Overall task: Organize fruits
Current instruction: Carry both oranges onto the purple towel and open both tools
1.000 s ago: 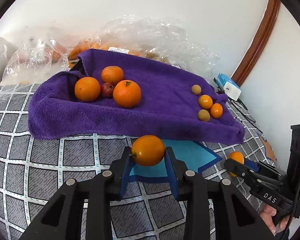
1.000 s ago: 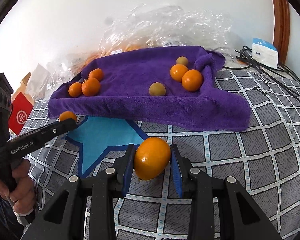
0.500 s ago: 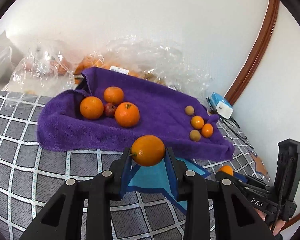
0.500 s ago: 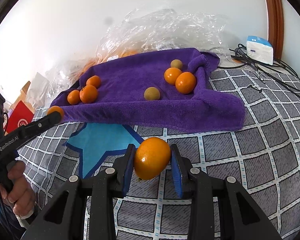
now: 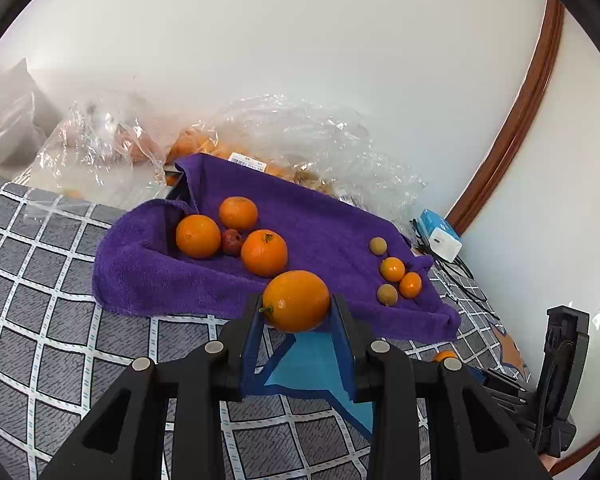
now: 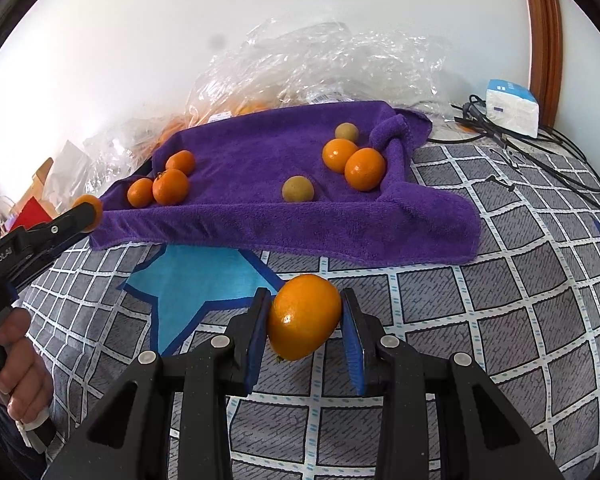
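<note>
My left gripper (image 5: 296, 312) is shut on an orange kumquat (image 5: 296, 301), held above the near edge of the purple towel (image 5: 324, 224). My right gripper (image 6: 305, 320) is shut on another orange kumquat (image 6: 304, 316) above the grey checked cloth, short of the towel (image 6: 260, 160). On the towel's left lie three oranges (image 5: 198, 236) and a small red fruit (image 5: 231, 242). On its right lie two small orange fruits (image 5: 392, 269) and two brown longans (image 5: 387, 294). The left gripper (image 6: 88, 208) also shows at the left of the right wrist view.
Crumpled clear plastic bags (image 5: 300, 136) with more fruit lie behind the towel against the wall. A white and blue box (image 6: 510, 108) and black cables (image 6: 540, 148) sit at the right. A blue star patch (image 6: 204, 276) marks the checked cloth (image 6: 500, 300).
Both grippers have risen and the left one has moved toward the towel's near edge. Each still holds its kumquat.
</note>
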{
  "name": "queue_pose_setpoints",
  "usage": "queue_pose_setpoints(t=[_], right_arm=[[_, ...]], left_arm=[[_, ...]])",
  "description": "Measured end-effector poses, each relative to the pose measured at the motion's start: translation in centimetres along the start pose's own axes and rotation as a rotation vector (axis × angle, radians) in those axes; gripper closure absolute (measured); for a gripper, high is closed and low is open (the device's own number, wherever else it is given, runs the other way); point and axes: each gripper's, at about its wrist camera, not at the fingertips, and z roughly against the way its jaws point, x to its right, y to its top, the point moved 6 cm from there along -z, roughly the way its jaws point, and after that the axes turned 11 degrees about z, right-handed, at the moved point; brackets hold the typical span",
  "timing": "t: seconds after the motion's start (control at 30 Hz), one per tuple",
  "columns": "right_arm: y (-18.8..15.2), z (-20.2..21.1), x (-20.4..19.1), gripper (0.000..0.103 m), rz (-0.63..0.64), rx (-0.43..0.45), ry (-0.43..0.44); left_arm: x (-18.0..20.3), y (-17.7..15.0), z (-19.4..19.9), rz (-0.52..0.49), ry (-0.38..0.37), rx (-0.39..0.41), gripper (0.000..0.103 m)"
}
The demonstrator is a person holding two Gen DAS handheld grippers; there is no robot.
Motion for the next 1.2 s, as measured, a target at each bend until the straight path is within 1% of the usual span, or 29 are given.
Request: queue_pose_setpoints(t=[0.13, 0.27, 0.33, 0.5, 0.57, 0.63, 0.7, 0.73, 0.9, 1.0, 1.1, 1.2], right_arm=[[0.3, 0.3, 0.1, 0.068, 0.005, 0.006, -0.022], [1.5, 1.1, 0.1, 0.068, 0.010, 0.030, -0.026], [2.9, 1.6, 0.2, 0.068, 0.024, 0.054, -0.035], [6.6, 1.9, 0.6, 0.068, 0.048, 0.099, -0.043], [7.7, 1.1, 0.8, 0.068, 0.055, 0.096, -0.044], [8.7, -0.4, 1.1, 0.068, 0.067, 0.071, -0.058], [8.8, -2.1, 1.4, 0.068, 0.073, 0.033, -0.066], [8.8, -3.2, 1.6, 0.068, 0.071, 0.002, -0.064], [8.3, -6.2, 1.6, 0.068, 0.068, -0.078, -0.043], [8.4, -6.7, 1.4, 0.068, 0.069, -0.081, -0.024], [8.5, -7.5, 1.5, 0.068, 0.043, -0.090, 0.012], [8.8, -7.5, 1.6, 0.068, 0.033, -0.082, 0.020]], left_arm=[[0.4, 0.4, 0.3, -0.005, -0.014, -0.002, 0.072], [1.1, 1.4, 1.6, -0.021, -0.025, 0.009, 0.072], [1.5, 2.3, 2.3, -0.020, -0.034, 0.019, 0.072], [2.2, 5.6, 3.7, -0.032, -0.009, 0.048, 0.072], [2.3, 7.0, 4.1, -0.046, 0.006, 0.066, 0.072], [2.4, 8.2, 4.2, -0.060, 0.029, 0.078, 0.072], [2.4, 8.9, 4.1, -0.064, 0.044, 0.080, 0.072], [2.3, 9.3, 3.9, -0.066, 0.055, 0.079, 0.072], [1.9, 10.0, 2.0, -0.079, 0.086, 0.060, 0.072], [1.8, 9.7, -0.2, -0.085, 0.111, 0.021, 0.072], [1.8, 9.0, -2.9, -0.086, 0.128, -0.033, 0.072], [1.8, 8.5, -4.9, -0.079, 0.143, -0.067, 0.072]])
